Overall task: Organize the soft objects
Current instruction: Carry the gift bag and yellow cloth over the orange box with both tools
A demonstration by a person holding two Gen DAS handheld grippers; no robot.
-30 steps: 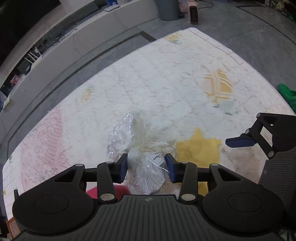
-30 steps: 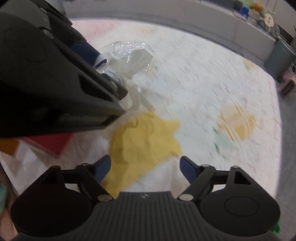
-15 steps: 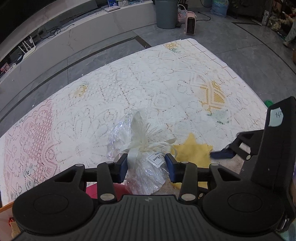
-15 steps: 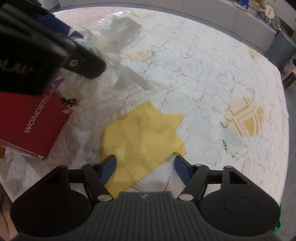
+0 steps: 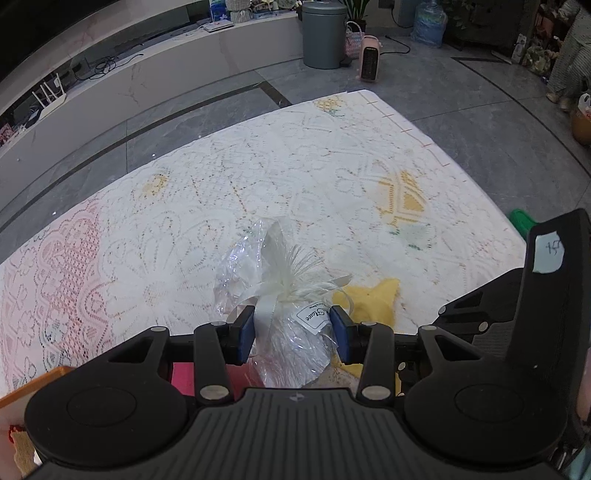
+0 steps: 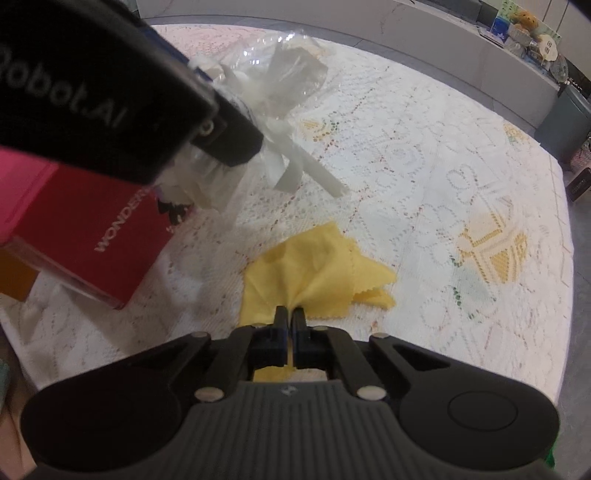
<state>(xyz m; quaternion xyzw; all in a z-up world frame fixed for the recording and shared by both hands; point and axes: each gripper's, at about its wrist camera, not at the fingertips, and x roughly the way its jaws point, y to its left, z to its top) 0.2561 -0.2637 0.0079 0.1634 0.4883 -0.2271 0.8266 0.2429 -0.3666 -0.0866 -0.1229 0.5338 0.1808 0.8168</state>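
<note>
My left gripper [image 5: 291, 334] is shut on a clear cellophane gift bag [image 5: 284, 295] tied with a white ribbon and a small label, held over the lace-covered table [image 5: 258, 177]. The bag also shows in the right wrist view [image 6: 273, 85], under the left gripper's black body. My right gripper [image 6: 290, 325] is shut on the near edge of a yellow cloth [image 6: 314, 273] that lies crumpled on the lace. A corner of the cloth shows in the left wrist view [image 5: 373, 299], beside the right gripper's body [image 5: 517, 306].
A red box [image 6: 99, 240] lettered WONDER lies left of the yellow cloth, under the bag. An orange object [image 5: 33, 384] sits at the near left. A green thing [image 5: 521, 221] lies off the table's right edge. A grey bin [image 5: 321, 33] and pink heater [image 5: 369, 59] stand on the floor.
My right gripper has come down over the yellow cloth and closed on its near edge. My left gripper still holds the bag and has shifted a little.
</note>
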